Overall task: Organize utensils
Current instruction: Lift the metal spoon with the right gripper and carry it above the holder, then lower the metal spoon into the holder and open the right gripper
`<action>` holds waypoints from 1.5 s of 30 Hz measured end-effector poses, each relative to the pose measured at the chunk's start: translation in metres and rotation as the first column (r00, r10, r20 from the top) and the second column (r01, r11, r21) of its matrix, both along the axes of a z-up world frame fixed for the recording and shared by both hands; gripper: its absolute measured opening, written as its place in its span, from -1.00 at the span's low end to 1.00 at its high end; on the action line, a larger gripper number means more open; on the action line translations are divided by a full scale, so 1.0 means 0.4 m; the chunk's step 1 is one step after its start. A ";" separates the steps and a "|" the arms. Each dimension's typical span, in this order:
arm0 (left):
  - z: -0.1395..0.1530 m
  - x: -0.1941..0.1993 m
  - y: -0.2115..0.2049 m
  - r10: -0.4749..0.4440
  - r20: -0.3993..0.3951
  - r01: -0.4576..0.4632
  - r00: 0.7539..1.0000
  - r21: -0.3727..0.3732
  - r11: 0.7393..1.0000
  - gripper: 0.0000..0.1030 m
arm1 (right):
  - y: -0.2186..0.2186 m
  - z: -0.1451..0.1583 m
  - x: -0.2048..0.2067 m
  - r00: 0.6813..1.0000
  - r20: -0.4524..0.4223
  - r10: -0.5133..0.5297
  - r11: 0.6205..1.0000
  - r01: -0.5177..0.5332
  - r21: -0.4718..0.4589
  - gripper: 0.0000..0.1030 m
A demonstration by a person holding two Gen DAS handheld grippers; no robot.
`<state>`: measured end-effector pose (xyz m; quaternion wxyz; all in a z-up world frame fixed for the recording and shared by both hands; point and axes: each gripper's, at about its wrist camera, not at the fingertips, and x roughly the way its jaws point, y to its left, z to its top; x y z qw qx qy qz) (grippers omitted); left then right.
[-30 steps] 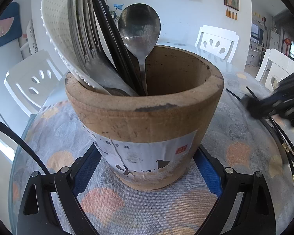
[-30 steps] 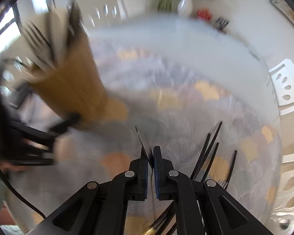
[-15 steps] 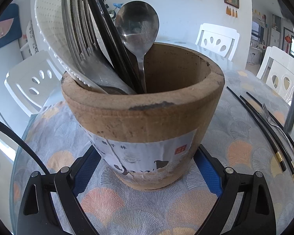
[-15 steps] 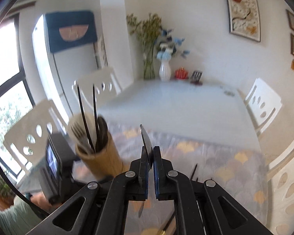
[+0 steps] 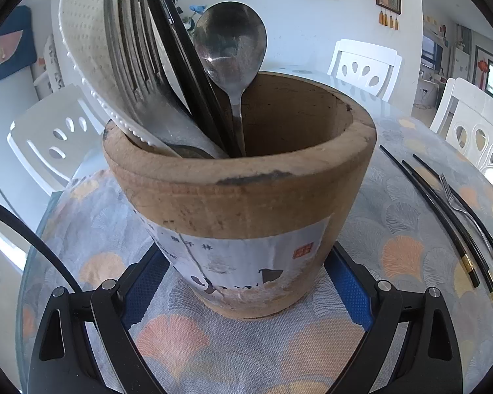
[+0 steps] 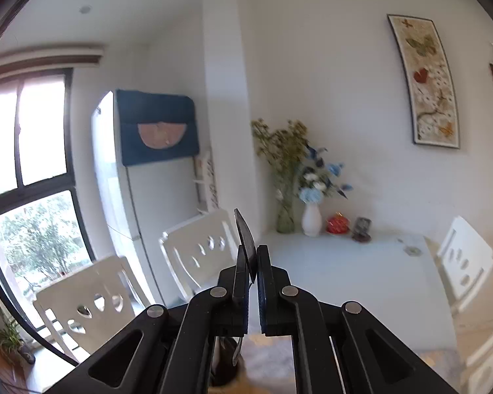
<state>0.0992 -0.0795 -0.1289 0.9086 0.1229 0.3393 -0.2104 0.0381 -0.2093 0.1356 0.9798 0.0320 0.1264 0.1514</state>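
A: How should the step in hand be done well?

B: I judge the right gripper [image 6: 253, 262] should bring its flat dark utensil [image 6: 245, 236] above the wooden holder [image 5: 240, 197], aim for the free space at 3 o'clock inside the rim, then lower it straight so it misses the spoon [image 5: 231, 46] and forks [image 5: 131, 62].

A: And the jaws?

B: The right jaws are nearly closed, pinching the utensil; which kind it is, I cannot tell. The left gripper [image 5: 246, 282] has its jaws wide around the holder's base; whether the pads press it, I cannot tell. Chopsticks [image 5: 443, 210] and a small fork [image 5: 460, 207] lie on the tabletop [image 5: 394, 229] at 3 o'clock.
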 end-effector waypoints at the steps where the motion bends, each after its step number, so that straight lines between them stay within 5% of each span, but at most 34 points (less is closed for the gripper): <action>1: 0.000 0.000 0.001 0.000 0.000 0.000 1.000 -0.001 1.000 0.85 | 0.010 0.002 0.007 1.000 0.006 0.008 1.000 -0.008 0.003 -0.92; 21: 0.004 -0.008 0.010 0.003 0.015 -0.003 1.000 0.001 1.000 0.84 | 0.089 -0.148 0.104 0.986 -0.161 0.044 0.999 -0.046 -0.010 -0.92; 27: 0.003 -0.007 0.010 0.003 0.017 -0.003 1.000 0.003 1.000 0.84 | 0.075 -0.186 0.128 0.947 -0.304 0.106 0.994 -0.103 0.027 -0.67; 33: 0.005 -0.006 0.013 0.003 0.016 -0.003 1.000 0.003 1.000 0.85 | 0.018 -0.130 0.064 0.969 -0.233 0.086 0.995 -0.074 0.059 -0.29; 45: 0.005 -0.002 0.017 0.005 0.017 -0.005 1.000 0.004 1.000 0.85 | -0.096 0.045 -0.126 0.999 -0.033 -0.006 1.000 0.006 0.008 -0.07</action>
